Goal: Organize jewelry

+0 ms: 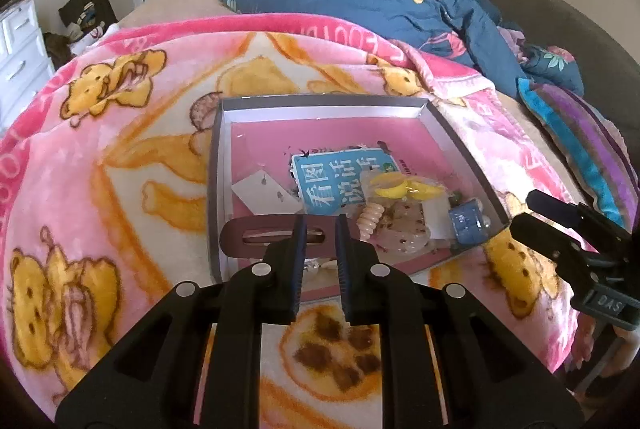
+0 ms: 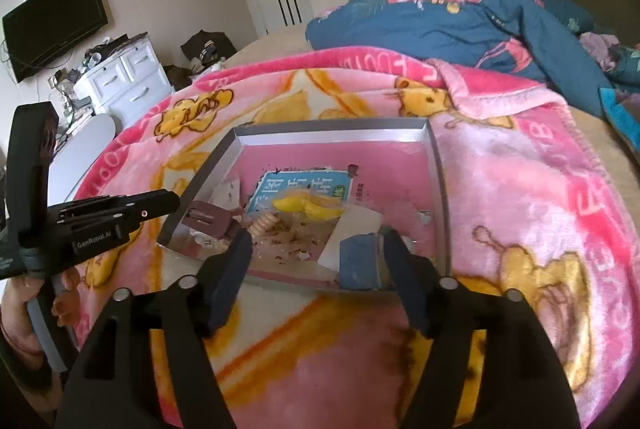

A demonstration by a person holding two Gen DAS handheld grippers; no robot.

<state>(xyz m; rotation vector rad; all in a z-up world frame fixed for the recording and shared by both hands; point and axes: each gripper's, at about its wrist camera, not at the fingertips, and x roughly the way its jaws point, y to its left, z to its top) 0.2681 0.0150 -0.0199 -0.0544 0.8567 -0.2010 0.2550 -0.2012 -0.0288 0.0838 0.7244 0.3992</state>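
A shallow grey tray (image 1: 320,99) (image 2: 332,133) with a pink floor lies on the bear-print blanket. In it are a teal booklet (image 1: 332,181), yellow clips (image 1: 394,189) (image 2: 304,207), a beige spiral hair tie (image 1: 370,217), a white card (image 1: 266,191) and a blue piece (image 1: 466,225) (image 2: 358,261). A maroon hair clip (image 1: 256,239) (image 2: 212,221) rests at the near-left corner. My left gripper (image 1: 320,225) (image 2: 174,201) is shut just above that clip, and I cannot tell whether it touches it. My right gripper (image 2: 316,235) (image 1: 528,211) stands open, with the blue piece close to its right finger.
The pink blanket (image 1: 120,149) covers the bed. A dark blue floral quilt (image 1: 380,1) is heaped behind the tray, and a striped cushion (image 1: 580,133) lies to the right. A white dresser (image 2: 124,77) and a wall TV (image 2: 56,21) stand to the left. A hand (image 2: 16,309) holds the left tool.
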